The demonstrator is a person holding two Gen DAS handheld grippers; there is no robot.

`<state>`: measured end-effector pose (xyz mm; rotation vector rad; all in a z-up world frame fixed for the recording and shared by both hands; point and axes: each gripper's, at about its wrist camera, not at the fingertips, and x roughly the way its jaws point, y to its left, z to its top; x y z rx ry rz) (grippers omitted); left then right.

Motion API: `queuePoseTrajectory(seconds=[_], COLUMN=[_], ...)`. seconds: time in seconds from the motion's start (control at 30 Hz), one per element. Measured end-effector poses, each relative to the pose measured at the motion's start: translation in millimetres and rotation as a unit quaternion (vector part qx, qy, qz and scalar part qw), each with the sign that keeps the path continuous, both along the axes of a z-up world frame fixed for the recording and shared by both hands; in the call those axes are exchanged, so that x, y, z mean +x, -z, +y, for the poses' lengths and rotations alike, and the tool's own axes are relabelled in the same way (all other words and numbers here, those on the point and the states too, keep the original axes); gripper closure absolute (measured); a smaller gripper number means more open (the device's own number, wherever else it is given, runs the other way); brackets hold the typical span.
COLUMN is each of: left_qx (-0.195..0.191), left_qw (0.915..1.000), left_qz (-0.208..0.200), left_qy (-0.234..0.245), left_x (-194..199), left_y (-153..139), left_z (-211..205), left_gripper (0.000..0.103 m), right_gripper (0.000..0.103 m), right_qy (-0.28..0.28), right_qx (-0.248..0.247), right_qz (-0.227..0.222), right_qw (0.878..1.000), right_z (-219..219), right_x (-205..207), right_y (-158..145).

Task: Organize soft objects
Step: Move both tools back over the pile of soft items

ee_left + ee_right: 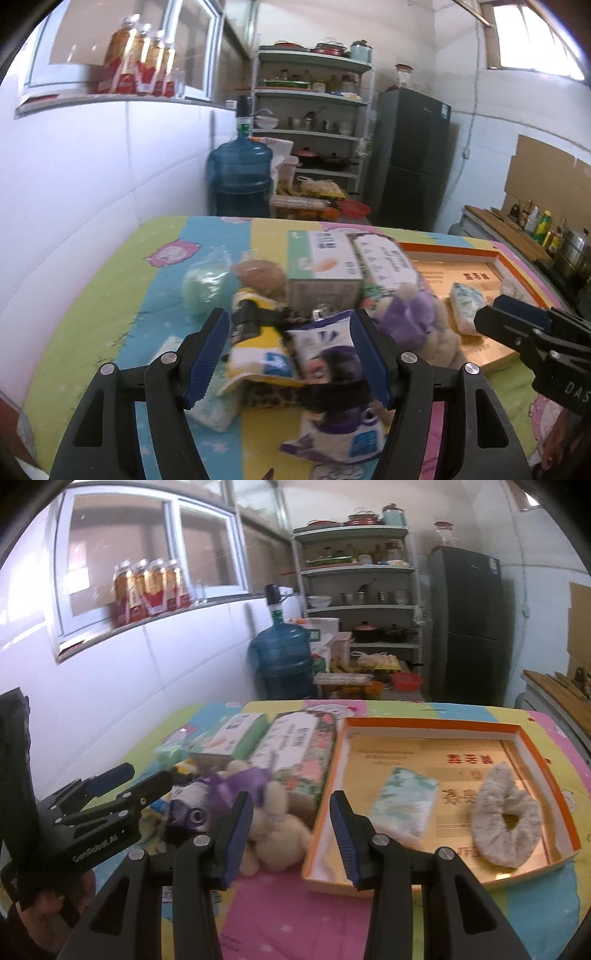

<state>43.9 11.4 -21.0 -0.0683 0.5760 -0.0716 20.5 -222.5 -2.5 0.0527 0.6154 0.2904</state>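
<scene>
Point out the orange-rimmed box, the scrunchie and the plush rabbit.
orange-rimmed box (pixel 436 726): right wrist view, far rim.
scrunchie (pixel 491 805): right wrist view, left fabric band.
plush rabbit (pixel 284 834): right wrist view, cream body.

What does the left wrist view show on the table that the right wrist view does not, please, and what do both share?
Only the left wrist view shows the purple-and-white packet between the open left claw fingers and the yellow packet beside it. Only the right wrist view shows the fluffy scrunchie inside the orange box. Both show the cream plush toy, the floral tissue pack, the small tissue packet in the box, and the open right claw.
</scene>
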Motion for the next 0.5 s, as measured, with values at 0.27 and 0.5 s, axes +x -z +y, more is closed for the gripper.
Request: queuePoseTrajectory(seconds=[0.27,0.5], left_qx=[-0.003,-0.016], left_qw=[0.9996,0.9977], left_qz=[0.005,0.017], left_qy=[-0.027,-0.064], left_x=[-5.5,-14.8], left_y=[8.8,23.7], left_z=[29.8,67.3], left_gripper=[0.033,0.033], right_gripper=[0.06,0.06], right_qy=[-0.033,-0.065], right_qx=[0.002,0.015], right_qz=[0.015,0.036], right_qw=[0.999,0.997], right_z=[31.7,57.0], right_x=[-1.0,-2.2], right_y=[11.0,25.1])
